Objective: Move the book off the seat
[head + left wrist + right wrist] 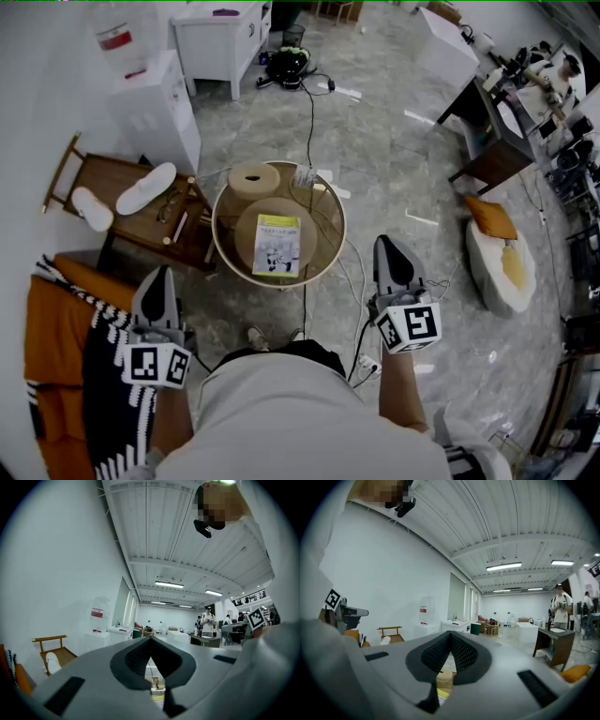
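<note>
A book point(277, 246) with a yellow-green and white cover lies flat on a round tan seat point(246, 236) inside a round light-rimmed frame point(221, 251). A second tan round stool point(254, 180) stands just behind it. My left gripper point(160, 272) hovers to the left of the frame, shut and empty. My right gripper point(384, 241) hovers to the right of it, also shut and empty. In the left gripper view the closed left gripper point(150, 639) points over the room, with a yellow sliver of the book point(158, 698) below. The right gripper point(451, 634) shows the seat point(446, 677) beneath its tips.
A low wooden chair point(112, 178) carrying white slippers point(145, 187) stands at left beside a white cabinet point(155, 108). An orange, black-patterned blanket point(66, 356) lies near left. Cables point(309, 103) cross the floor. An orange cushion point(492, 217) and a dark desk point(487, 131) are at right.
</note>
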